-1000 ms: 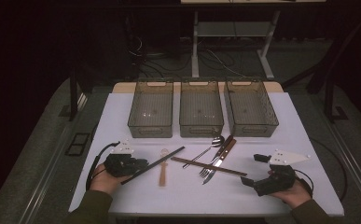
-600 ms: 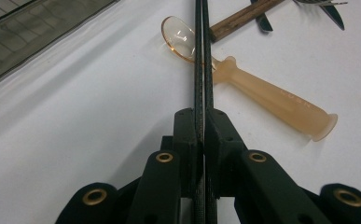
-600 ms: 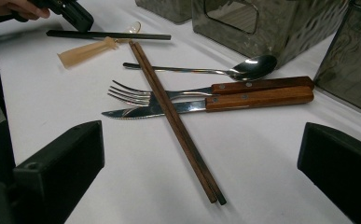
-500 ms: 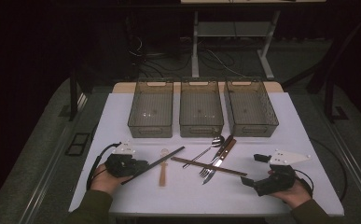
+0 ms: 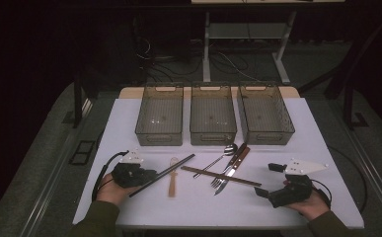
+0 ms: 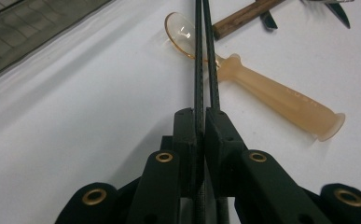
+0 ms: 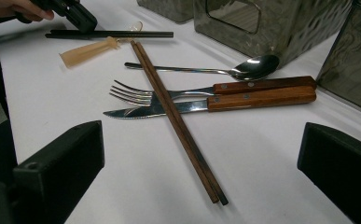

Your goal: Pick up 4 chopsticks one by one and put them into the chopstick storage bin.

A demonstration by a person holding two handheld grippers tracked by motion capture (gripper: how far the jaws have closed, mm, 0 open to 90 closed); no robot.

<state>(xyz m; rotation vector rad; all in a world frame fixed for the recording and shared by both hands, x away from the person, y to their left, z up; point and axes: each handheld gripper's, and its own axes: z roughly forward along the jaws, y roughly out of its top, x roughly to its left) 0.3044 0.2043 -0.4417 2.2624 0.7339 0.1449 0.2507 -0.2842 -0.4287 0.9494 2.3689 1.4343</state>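
Black chopsticks pinched on the white surface (image 5: 129,118)

My left hand-held gripper (image 5: 146,176) is clamped on the black chopsticks (image 5: 165,173) lying across the amber spoon (image 5: 172,178); my right hand-held gripper (image 5: 263,191) gapes wide, holding nothing, near the brown chopsticks (image 5: 220,176).

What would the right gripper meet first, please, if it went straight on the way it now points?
Most likely the brown wooden chopsticks, which lie straight ahead between the open jaws of the right gripper. Just beyond them are the knife and fork, though depth is uncertain.
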